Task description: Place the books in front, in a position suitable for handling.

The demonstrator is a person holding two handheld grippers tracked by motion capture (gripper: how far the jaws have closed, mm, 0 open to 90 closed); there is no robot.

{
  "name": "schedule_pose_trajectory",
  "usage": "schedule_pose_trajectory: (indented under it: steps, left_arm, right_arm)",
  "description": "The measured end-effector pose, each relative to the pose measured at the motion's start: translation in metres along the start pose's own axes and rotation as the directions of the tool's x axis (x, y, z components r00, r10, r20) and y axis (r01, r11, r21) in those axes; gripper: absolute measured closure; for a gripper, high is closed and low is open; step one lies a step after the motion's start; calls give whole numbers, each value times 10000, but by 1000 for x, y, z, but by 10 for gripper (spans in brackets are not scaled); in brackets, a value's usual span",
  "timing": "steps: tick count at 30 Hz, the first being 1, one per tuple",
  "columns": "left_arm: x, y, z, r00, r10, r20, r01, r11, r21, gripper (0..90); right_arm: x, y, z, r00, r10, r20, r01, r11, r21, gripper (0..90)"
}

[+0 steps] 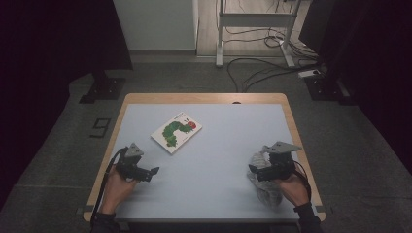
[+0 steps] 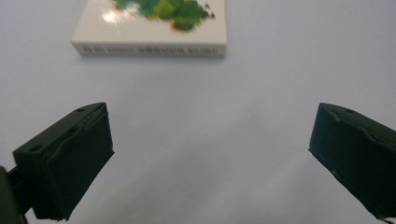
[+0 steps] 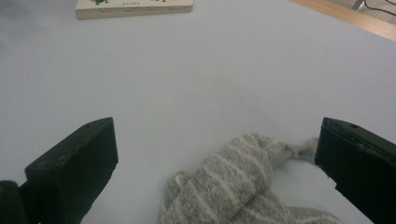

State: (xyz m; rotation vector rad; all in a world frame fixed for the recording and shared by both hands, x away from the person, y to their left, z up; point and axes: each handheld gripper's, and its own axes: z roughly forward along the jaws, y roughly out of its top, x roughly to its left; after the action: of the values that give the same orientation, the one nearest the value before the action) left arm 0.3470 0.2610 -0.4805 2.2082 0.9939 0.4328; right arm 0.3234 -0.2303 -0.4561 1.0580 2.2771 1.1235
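Right gripper (image 1: 252,171) hovers with jaws spread wide over a crumpled grey-and-white striped knit sock (image 3: 243,186) at the near right of the pale blue table mat (image 1: 214,145), pads off the fabric. Left gripper (image 1: 154,172), also wide open and empty, sits near left. Farther back lies a white picture book with a green caterpillar cover (image 1: 176,132).

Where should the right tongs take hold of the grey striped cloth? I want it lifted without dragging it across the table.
Probably the raised hump of the grey striped cloth, taken from straight above. It lies crumpled on the table, its folds standing up in the middle, while the thin twisted end would likely slip. The right tongs stand open over it, jaws on either side, so closing across the hump suits them.
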Motion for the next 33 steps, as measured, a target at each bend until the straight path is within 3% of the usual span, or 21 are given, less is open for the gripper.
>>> schedule_pose_trajectory:
  steps: [6, 9, 13, 18, 19, 33]
  left_arm:
    - [13, 22, 3, 9999, 69, -134, -70, 9999, -80, 0]
    - [19, 36, 7, 9991, 294, -289, -294, 9996, 2, 0]
    - [24, 45, 13, 9991, 361, -224, -360, 9993, 62, 0]
    - [33, 58, 27, 9986, 521, -133, -515, 9977, 433, 0]
    - [36, 63, 33, 9977, 615, -287, -599, 9968, 538, 0]
    - [59, 84, 71, 9995, 302, -18, -298, 9933, 1114, 0]
  right_arm:
    - [3, 5, 6, 9999, -113, 59, 114, 9998, -190, 0]
    - [7, 6, 15, 10000, -14, 28, 15, 9996, -281, 0]
    - [12, 9, 23, 9999, -42, -97, 39, 9996, -280, 0]
    - [15, 12, 29, 9999, -148, -77, 146, 9997, -171, 0]
    - [16, 14, 31, 9998, -177, -39, 177, 9997, -155, 0]
    - [27, 32, 40, 9986, -520, -135, 517, 9983, -252, 0]
